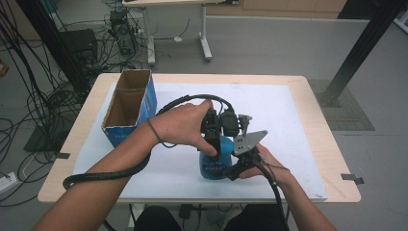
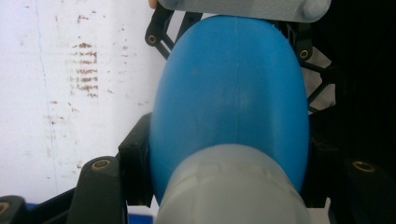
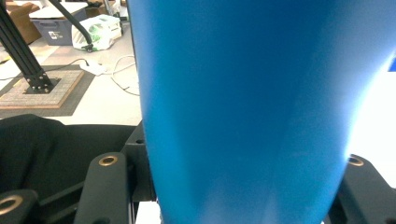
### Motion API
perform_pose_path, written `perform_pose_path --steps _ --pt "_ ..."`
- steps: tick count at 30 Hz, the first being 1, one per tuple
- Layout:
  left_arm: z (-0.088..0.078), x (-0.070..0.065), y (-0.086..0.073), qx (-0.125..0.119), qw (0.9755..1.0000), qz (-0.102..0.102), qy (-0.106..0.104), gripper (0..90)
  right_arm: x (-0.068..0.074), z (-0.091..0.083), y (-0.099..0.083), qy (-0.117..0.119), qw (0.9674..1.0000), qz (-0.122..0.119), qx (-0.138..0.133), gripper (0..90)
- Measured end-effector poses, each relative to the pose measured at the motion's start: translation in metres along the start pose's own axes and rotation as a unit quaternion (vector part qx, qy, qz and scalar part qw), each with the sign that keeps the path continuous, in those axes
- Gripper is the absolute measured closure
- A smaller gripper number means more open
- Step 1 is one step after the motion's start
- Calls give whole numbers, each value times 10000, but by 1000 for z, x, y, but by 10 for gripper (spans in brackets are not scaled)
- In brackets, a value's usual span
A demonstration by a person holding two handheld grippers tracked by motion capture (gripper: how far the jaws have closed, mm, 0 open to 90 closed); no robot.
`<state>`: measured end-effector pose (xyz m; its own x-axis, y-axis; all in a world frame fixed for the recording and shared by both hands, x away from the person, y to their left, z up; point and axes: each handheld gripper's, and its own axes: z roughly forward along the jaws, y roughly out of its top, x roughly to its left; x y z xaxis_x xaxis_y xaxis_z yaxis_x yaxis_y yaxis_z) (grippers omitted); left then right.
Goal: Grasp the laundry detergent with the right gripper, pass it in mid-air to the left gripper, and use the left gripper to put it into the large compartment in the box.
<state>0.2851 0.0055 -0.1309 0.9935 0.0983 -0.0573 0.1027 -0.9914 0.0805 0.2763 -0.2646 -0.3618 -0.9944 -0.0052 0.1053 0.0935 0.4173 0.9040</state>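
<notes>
We hold the blue bottle (image 1: 214, 166) upright near the bench's (image 1: 308, 96) front edge, left tongs (image 1: 211, 132) clamped near its grey cap (image 2: 231, 186), right tongs (image 1: 235, 166) clamped on its body, judging unscrewing comes next, needing a firm counter-grip.

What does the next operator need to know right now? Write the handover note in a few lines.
Left gripper: shut on the blue bottle from above, near its grey cap; its jaws press both sides of the bottle.
Right gripper: shut on the same blue bottle lower on its body, jaws either side in the right gripper view.
Bottle: held upright over the near middle of the white mat; whether it touches the mat cannot be told.
Open blue cardboard box: at the mat's far left, nothing seen inside.
Done: bottle gripped by both grippers.
Left: likely opening the cap or moving the bottle; neither has visibly started.
</notes>
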Motion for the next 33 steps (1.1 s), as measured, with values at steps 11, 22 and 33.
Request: perform_pose_path --steps 11,22,33 --pt "0 -1 0 13 10000 -16 10 376 0 0 1 5 10000 1 8 410" --pt "-3 -3 2 14 10000 0 52 377 2 0 -3 -47 9999 -50 -86 404" --pt "-5 -2 1 23 10000 -69 56 378 3 0 -4 -101 9998 -43 -155 395"
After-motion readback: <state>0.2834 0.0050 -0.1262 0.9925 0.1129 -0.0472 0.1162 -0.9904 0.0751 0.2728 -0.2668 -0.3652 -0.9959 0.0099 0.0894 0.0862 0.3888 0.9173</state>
